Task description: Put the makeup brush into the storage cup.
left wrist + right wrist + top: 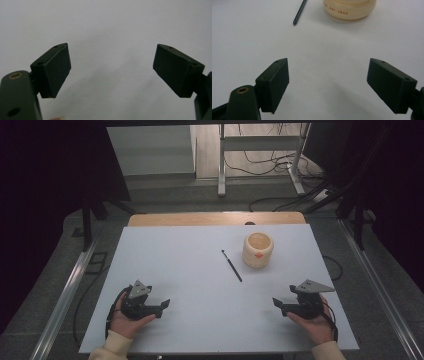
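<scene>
A cream-coloured round pot (258,250) with an orange mark stands on the white table (190,285) right of centre; its base with red lettering shows in the right gripper view (350,10). A thin black brush (231,265) lies just left of the pot, its tip (299,13) seen ahead of the right gripper. My left gripper (163,307) rests near the front left, open and empty (111,70). At the front right my right gripper (278,305) is open as well, nothing between its jaws (328,85).
A wooden tabletop edge (215,218) shows beyond the white surface. Behind it stand a metal frame (260,155) and loose cables on the floor. Metal rails run along both sides of the table.
</scene>
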Demonstrator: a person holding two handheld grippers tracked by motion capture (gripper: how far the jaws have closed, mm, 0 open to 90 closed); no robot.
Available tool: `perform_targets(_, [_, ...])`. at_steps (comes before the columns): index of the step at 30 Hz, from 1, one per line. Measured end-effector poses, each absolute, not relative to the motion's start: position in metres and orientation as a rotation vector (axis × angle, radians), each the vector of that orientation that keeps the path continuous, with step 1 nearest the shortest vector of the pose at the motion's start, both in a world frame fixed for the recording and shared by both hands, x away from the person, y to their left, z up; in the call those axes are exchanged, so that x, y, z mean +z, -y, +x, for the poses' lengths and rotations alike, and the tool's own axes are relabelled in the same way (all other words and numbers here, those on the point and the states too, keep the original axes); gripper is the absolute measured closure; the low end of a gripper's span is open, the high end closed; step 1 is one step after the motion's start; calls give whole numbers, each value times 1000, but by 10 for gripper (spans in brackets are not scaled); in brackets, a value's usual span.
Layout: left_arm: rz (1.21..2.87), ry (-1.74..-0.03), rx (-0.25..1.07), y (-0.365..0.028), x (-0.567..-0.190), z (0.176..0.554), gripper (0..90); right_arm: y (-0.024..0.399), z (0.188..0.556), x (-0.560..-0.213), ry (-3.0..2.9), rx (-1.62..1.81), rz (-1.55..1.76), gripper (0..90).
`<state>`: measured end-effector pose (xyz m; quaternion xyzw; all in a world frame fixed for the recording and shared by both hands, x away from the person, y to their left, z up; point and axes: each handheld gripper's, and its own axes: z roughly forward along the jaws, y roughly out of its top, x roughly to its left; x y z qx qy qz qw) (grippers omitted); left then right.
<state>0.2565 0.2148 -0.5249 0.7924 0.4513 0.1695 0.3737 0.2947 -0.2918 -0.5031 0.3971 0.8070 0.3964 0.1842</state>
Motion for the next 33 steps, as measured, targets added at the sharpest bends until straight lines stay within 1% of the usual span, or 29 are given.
perform_targets(15, [2026,-1146,443,-218,-524,250,150,285,296,-501,-2277,1101,1124,189])
perform_targets(33, [2030,-1137,444,-215,-523,252,149,283,296,-497,-2275,1117,1139,192])
